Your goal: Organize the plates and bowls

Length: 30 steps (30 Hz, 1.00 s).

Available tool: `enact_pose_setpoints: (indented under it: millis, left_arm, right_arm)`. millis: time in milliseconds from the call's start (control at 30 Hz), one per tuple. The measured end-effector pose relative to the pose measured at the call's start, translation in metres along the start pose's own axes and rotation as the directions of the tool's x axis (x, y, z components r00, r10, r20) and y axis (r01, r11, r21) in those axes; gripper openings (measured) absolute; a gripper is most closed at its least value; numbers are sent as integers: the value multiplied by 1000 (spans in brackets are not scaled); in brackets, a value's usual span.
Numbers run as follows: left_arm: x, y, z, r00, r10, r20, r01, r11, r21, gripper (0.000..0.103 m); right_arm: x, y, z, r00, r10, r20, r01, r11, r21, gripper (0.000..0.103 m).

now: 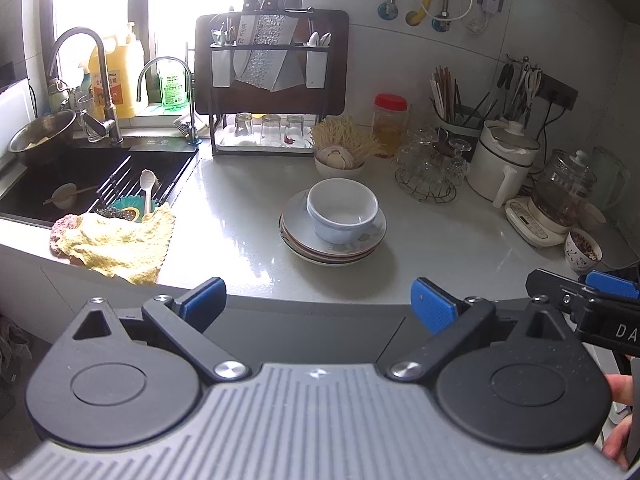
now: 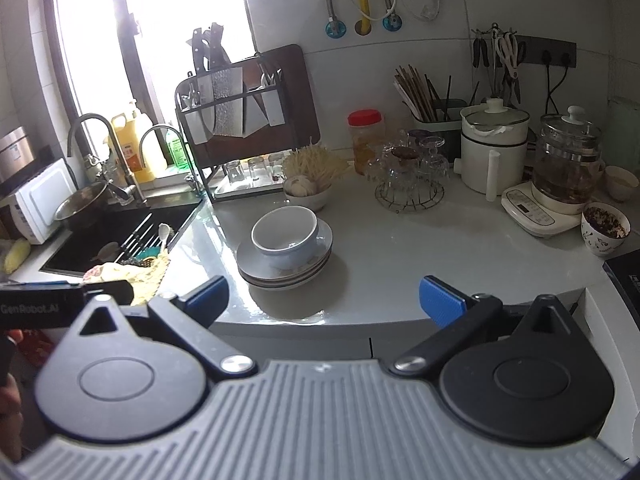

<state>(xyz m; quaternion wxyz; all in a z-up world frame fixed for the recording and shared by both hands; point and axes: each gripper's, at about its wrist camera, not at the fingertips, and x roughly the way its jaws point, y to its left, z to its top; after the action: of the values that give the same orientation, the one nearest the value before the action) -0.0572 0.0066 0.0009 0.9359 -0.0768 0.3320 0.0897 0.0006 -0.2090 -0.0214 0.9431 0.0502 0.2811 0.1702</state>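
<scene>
A stack of plates (image 1: pixel 320 250) sits on the white counter, with a pale blue-white bowl (image 1: pixel 342 210) on top. The same stack (image 2: pixel 280 276) and bowl (image 2: pixel 285 236) show in the right wrist view. My left gripper (image 1: pixel 318 304) is open and empty, held off the counter's front edge, short of the stack. My right gripper (image 2: pixel 324 300) is open and empty, also off the front edge, with the stack ahead to its left. The right gripper's fingers also show in the left wrist view (image 1: pixel 592 284), at the right.
A sink (image 1: pixel 80 184) with a yellow cloth (image 1: pixel 116 240) lies left. A knife and glass rack (image 1: pixel 264 92), garlic bowl (image 1: pixel 338 160), glass stand (image 1: pixel 430 164), white pot (image 1: pixel 500 160), kettle (image 1: pixel 560 200) and patterned cup (image 1: pixel 582 250) line the back and right.
</scene>
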Motion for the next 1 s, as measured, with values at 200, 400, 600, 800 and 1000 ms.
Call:
enact_pose_setpoints:
  millis: [200, 400, 600, 800, 1000]
  left_arm:
    - [3, -2, 3, 1000, -5, -4, 5, 1000, 5, 100]
    - [4, -4, 3, 1000, -12, -1, 12, 1000, 13, 100]
    - [5, -4, 3, 1000, -5, -7, 5, 1000, 7, 100]
    - [5, -3, 4, 1000, -1, -7, 1, 1000, 14, 100]
    - [5, -2, 4, 1000, 1, -9, -1, 1000, 11, 100]
  right_arm:
    - [-1, -1, 1, 1000, -4, 1, 4, 1000, -1, 103]
    - [0, -3, 0, 1000, -5, -5, 5, 1000, 4, 103]
    - [2, -5, 1, 1000, -4, -18, 4, 1000, 6, 103]
    - [4, -4, 2, 1000, 1, -18, -1, 1000, 7, 103]
    - [5, -3, 1, 1000, 3, -19, -3, 1000, 7, 103]
